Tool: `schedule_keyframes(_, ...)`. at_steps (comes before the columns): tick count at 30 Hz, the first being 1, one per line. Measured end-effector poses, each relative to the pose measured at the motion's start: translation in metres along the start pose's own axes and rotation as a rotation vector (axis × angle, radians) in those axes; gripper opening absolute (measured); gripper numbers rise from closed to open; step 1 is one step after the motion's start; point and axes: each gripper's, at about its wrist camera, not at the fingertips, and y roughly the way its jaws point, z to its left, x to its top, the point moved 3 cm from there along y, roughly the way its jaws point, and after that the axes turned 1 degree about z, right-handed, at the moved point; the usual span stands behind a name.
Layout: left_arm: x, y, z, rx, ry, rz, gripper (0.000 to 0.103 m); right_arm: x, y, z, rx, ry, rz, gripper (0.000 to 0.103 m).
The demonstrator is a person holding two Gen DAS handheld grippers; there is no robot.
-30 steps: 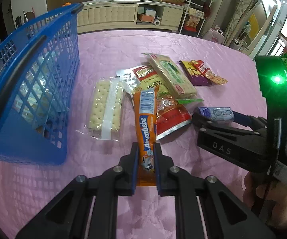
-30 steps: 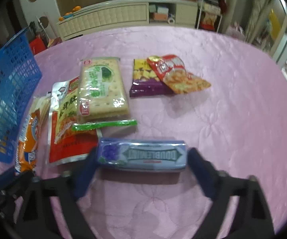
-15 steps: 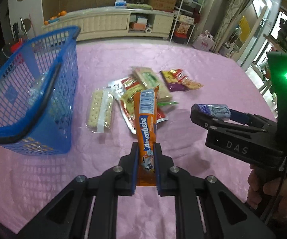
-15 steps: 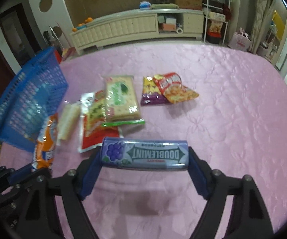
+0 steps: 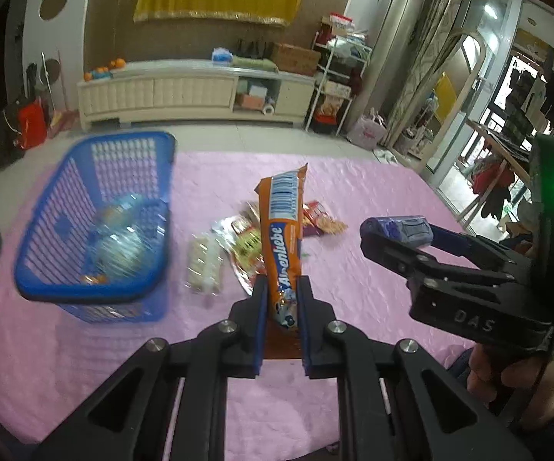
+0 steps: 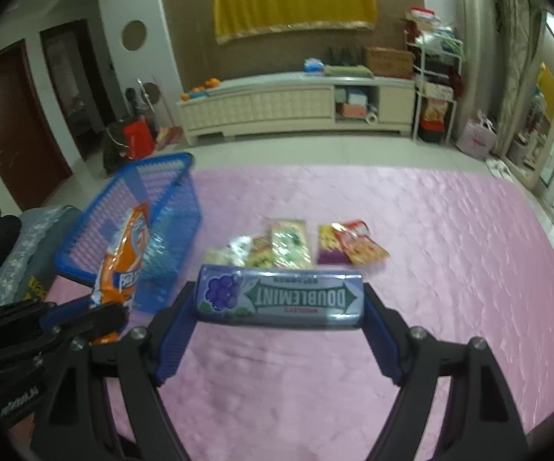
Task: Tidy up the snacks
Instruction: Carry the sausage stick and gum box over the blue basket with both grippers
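My left gripper (image 5: 281, 299) is shut on the lower end of an orange Alpenliebe candy pack (image 5: 281, 238), which stands up and away from the fingers, high over the pink table (image 5: 373, 284). The same pack (image 6: 123, 253) and left gripper (image 6: 84, 313) show at the left of the right wrist view. My right gripper (image 6: 278, 299) is shut on a purple Doublemint gum pack (image 6: 278, 296), held crosswise by its two ends. That gum pack (image 5: 396, 226) sticks out of the right gripper at the right of the left wrist view. A blue basket (image 5: 96, 223) stands to the left, holding a clear plastic bag.
Several snack packets lie in a cluster on the table (image 6: 288, 246), among them a cracker pack (image 5: 203, 265) and a red and purple pair (image 6: 348, 247). A hand (image 5: 515, 380) grips the right tool. A white cabinet (image 6: 292, 105) stands beyond the table's far edge.
Both grippers have risen well above the table with their packs; the snacks and basket now look smaller and farther below. The basket's inside has come into view.
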Motion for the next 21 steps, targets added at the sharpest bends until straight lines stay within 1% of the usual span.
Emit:
schedule_keyframes(4,0.014,-0.017,0.015,0.037,-0.001,-0.015,0.013,0.014,-0.006,0.025,0.038,-0.023,-0.023,0.083)
schedule_keyframes(10,0.033,-0.037,0.046,0.085,0.021,-0.046,0.013,0.036,-0.003,0.062,0.084,-0.065,-0.038,0.083)
schedule_keyframes(13,0.042,-0.043,0.069,0.13,0.029,-0.045,0.013,0.048,0.009,0.085,0.105,-0.1,-0.037,0.083)
schedule_keyframes(17,0.055,-0.042,0.094,0.147,0.039,-0.035,0.013,0.058,0.03,0.108,0.135,-0.115,-0.016,0.083)
schedule_keyframes(21,0.067,-0.03,0.118,0.164,0.035,-0.02,0.013,0.068,0.054,0.132,0.155,-0.155,0.007,0.083)
